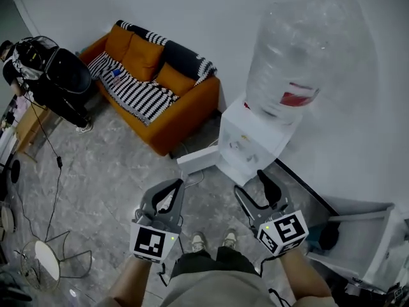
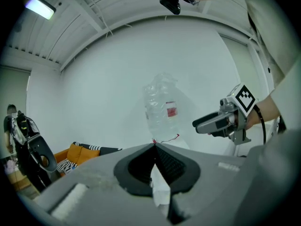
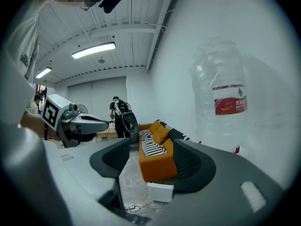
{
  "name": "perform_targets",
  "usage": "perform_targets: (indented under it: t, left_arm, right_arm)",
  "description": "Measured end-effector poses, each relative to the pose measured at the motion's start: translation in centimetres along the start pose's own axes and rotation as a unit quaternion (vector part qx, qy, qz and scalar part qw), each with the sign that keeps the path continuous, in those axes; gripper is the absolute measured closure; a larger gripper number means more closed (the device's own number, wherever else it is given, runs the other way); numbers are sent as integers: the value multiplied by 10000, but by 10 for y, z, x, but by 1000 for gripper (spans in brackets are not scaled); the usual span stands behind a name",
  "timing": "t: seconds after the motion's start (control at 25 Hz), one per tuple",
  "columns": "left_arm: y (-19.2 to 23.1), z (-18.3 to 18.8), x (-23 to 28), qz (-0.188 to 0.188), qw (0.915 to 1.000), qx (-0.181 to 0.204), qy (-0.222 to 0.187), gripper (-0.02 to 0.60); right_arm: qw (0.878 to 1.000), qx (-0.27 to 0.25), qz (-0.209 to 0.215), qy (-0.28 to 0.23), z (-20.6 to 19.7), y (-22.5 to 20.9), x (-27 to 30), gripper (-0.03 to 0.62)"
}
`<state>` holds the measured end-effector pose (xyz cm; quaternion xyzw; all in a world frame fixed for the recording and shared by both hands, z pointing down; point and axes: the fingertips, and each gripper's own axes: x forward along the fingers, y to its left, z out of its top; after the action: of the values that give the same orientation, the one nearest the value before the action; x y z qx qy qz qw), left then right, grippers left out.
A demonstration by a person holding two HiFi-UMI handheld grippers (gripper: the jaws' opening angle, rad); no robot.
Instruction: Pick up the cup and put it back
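No cup shows in any view. In the head view my left gripper is held low in front of the person, its jaws closed tip to tip with nothing in them. The left gripper view shows the same meeting tips. My right gripper hangs beside it, open and empty. Through its gap I see the sofa. Both point toward a white water dispenser that carries a large clear bottle with a red label. Each gripper appears in the other's view: the right gripper, the left gripper.
An orange sofa with a striped throw stands against the wall at left. A white box lies on the floor by the dispenser. A white shelf unit is at lower right, and a black stroller-like frame at far left. A person with a backpack stands far off.
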<state>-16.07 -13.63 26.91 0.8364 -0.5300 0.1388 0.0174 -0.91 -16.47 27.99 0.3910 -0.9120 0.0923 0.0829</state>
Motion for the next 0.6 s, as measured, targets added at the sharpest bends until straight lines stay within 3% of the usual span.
perform_targets:
  t: [0.12,0.28,0.44,0.6]
  left_arm:
    - [2,-21,13,-18,9996,252,90,580]
    - [4,-52,33,66,9996,133,232,580]
    - [7,-83,52,-7,9989,413,235,580]
    - [8,-116,75,54,9997,178,168,580]
  right_arm:
    - [9999,116,-1,34,-19,-10,17,303]
    - [9997,184,50,147,-51,-21,38,301]
    - [9995,207,64,226,-87,-29,58,301]
    - [9993,212,94,296,-130,-37,78,301]
